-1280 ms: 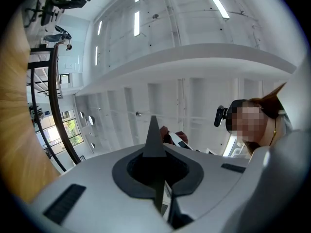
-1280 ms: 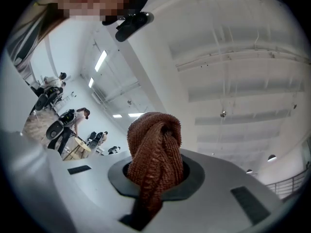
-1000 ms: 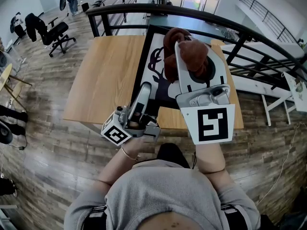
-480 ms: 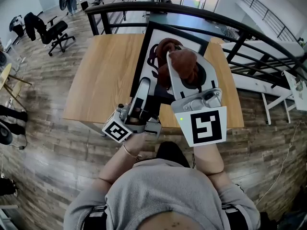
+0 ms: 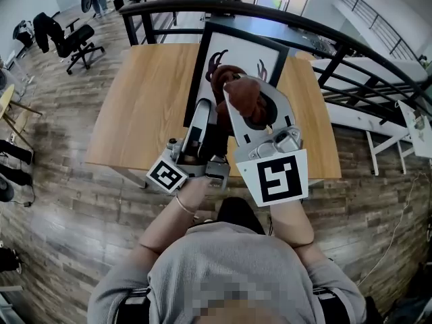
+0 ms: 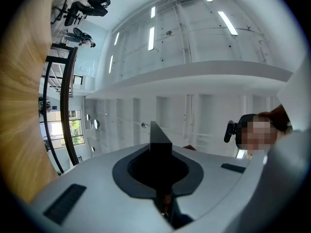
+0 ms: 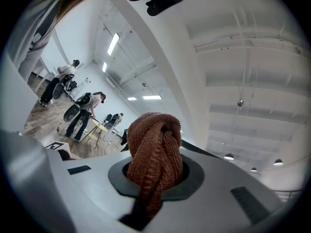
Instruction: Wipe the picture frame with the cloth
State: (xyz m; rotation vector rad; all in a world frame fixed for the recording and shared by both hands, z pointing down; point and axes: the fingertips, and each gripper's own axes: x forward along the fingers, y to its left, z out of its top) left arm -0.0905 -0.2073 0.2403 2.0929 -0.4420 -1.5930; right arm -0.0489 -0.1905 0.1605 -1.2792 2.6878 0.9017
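Left gripper [image 5: 201, 113] clamped shut on frame [image 5: 198, 73] edge; right gripper [image 5: 251, 106] shut on bunched cloth [image 5: 241, 92]. Risk: hard wipe levering frame out of thin pinch, onto table [image 5: 142, 100].

Light wooden rectangular table [image 5: 142, 106] centre, black curved metal railing [image 5: 177, 5] along its far side, black office chair [image 5: 73, 42] far left.

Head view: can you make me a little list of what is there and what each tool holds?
table: light wood
picture frame: black rim, white picture with a dark drawing, over the table
cloth: brown, bunched up, in front of the picture
right tool: shut on the cloth
left tool: shut, it seems on the frame's black edge
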